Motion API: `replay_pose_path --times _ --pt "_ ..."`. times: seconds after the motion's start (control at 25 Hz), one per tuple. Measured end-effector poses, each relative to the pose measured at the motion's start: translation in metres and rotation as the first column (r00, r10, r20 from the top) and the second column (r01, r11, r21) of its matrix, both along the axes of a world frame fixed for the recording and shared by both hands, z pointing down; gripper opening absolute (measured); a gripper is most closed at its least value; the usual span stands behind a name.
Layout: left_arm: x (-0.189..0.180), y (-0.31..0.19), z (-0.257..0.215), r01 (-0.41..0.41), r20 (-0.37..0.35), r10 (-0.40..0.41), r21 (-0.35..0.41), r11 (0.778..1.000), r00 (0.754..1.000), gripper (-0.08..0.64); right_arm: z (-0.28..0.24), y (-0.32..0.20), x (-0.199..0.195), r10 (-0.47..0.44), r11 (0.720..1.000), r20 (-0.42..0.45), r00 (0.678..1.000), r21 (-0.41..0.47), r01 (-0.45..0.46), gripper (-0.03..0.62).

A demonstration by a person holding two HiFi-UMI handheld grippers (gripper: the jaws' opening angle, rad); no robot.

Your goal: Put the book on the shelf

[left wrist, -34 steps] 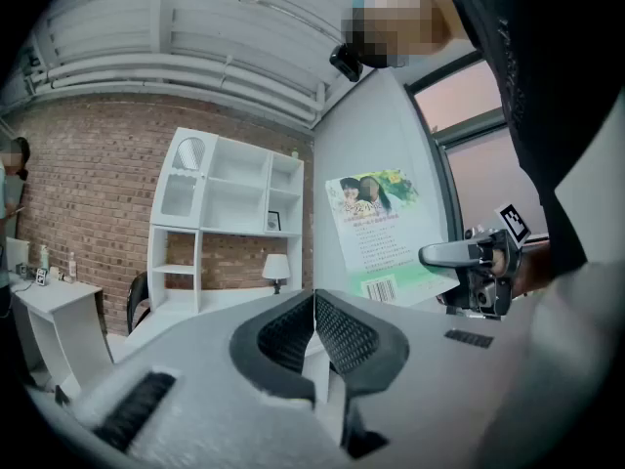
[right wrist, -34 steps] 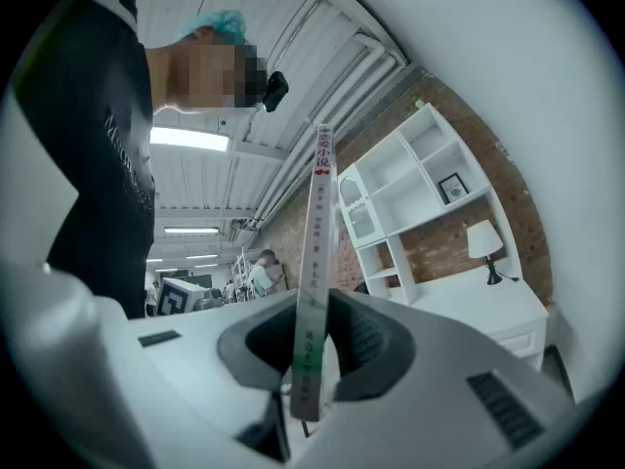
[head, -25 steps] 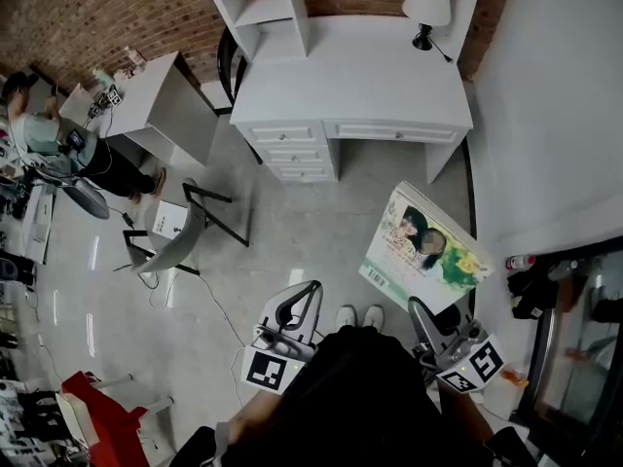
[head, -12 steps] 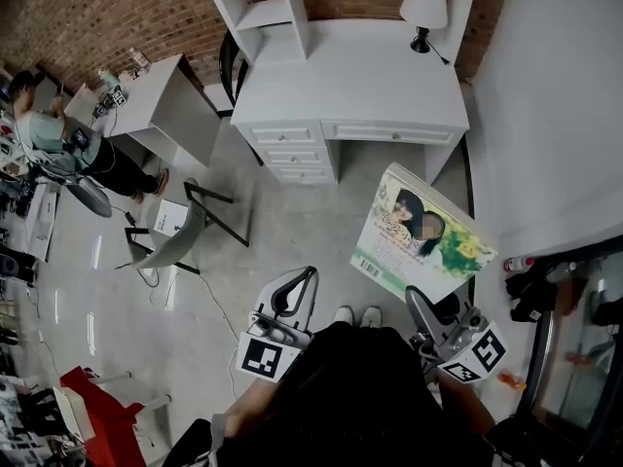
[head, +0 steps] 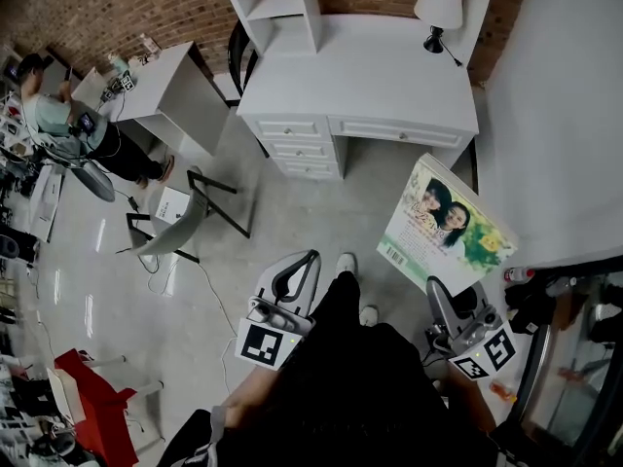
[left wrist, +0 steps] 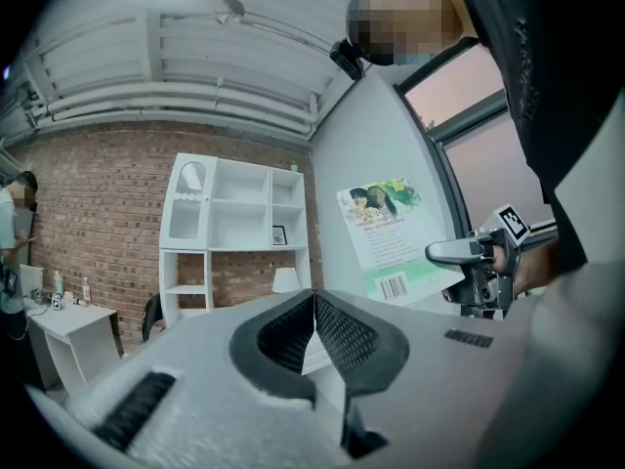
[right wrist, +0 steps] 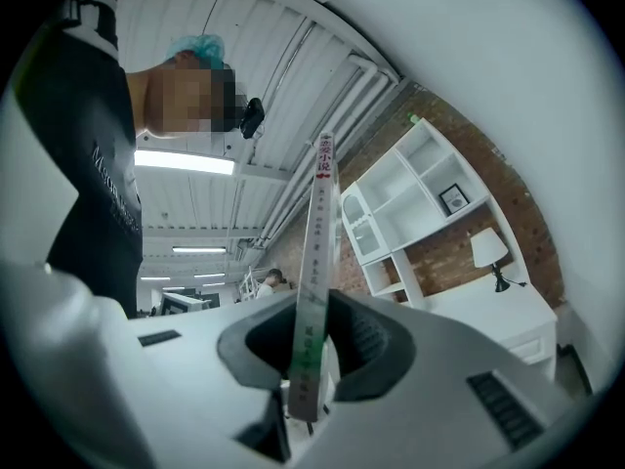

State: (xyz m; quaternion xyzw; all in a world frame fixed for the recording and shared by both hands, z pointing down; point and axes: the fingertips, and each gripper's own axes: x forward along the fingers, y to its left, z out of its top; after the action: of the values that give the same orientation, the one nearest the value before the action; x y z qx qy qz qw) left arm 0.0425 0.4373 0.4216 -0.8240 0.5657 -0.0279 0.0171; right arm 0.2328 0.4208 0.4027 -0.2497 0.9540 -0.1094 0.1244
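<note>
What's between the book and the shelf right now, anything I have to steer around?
Nothing visible blocks it. The book, clamped in the right tongs, faces bare floor up to the white desk, and the shelf rises at the desk's far left end. The lamp stands off at the far right corner.

Head view: shelf (head: 277,8) cut off by the top edge at 12 o'clock, upper compartments out of frame. Dark torso (head: 360,397) at 6 o'clock covers the rear of the left gripper (head: 298,272) and right gripper (head: 440,295).

Right gripper view: book (right wrist: 314,262) edge-on, cover hidden, spine print too small to read.

Left gripper view: cover print unreadable; book's lower corner behind the right gripper's fingers (left wrist: 457,253).
</note>
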Motion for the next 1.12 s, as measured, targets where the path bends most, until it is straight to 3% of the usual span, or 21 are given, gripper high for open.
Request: replay_pose_path --times 0.76,1.12 --pt "-0.033 -0.141 0.009 -0.074 -0.054 0.073 -0.004 0.997 0.996 0.018 -0.005 -0.131 -0.041 0.057 0.996 0.032 0.998 -0.068 -0.055 0.075" --pt "-0.082 -0.210 -0.004 -0.071 -0.076 0.071 0.005 0.997 0.995 0.018 -0.026 -0.200 -0.089 0.075 0.996 0.060 0.995 -0.061 -0.071 0.074"
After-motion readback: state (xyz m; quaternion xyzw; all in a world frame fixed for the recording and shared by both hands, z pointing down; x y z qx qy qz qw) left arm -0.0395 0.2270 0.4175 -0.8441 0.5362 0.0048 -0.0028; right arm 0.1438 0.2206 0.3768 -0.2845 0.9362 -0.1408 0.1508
